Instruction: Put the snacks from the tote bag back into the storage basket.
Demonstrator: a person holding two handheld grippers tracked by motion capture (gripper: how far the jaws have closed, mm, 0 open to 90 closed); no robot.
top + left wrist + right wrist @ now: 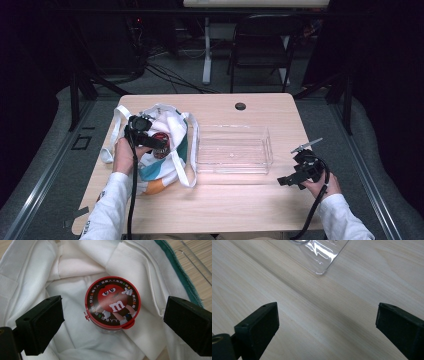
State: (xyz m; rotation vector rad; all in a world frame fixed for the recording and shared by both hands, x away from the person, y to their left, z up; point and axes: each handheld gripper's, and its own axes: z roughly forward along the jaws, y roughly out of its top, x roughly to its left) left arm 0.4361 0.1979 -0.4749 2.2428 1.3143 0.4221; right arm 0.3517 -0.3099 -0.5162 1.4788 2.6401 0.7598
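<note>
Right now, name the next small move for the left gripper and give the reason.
Probably lower the left gripper a little further into the white bag and then close. Its jaws stand wide apart on either side of the red-lidded candy tub, which lies between them untouched, so nothing is gripped yet.

Readable marks, left gripper view: one item bears print, a round red-rimmed lid [112, 302] on a small container lying in the white bag [75, 270].
- Lid centre: red M&M's cartoon character with a white lowercase "m" on its body.
- Around the dark rim of the lid: a ring of small multicoloured characters, apparently Chinese; too small to read.
- Near the lid's lower edge: letters that look like "YY"; uncertain.

High view: the same lid [161, 139] shows as a red-and-dark spot in the bag's mouth, near the table's left edge; print unreadable there.
</note>
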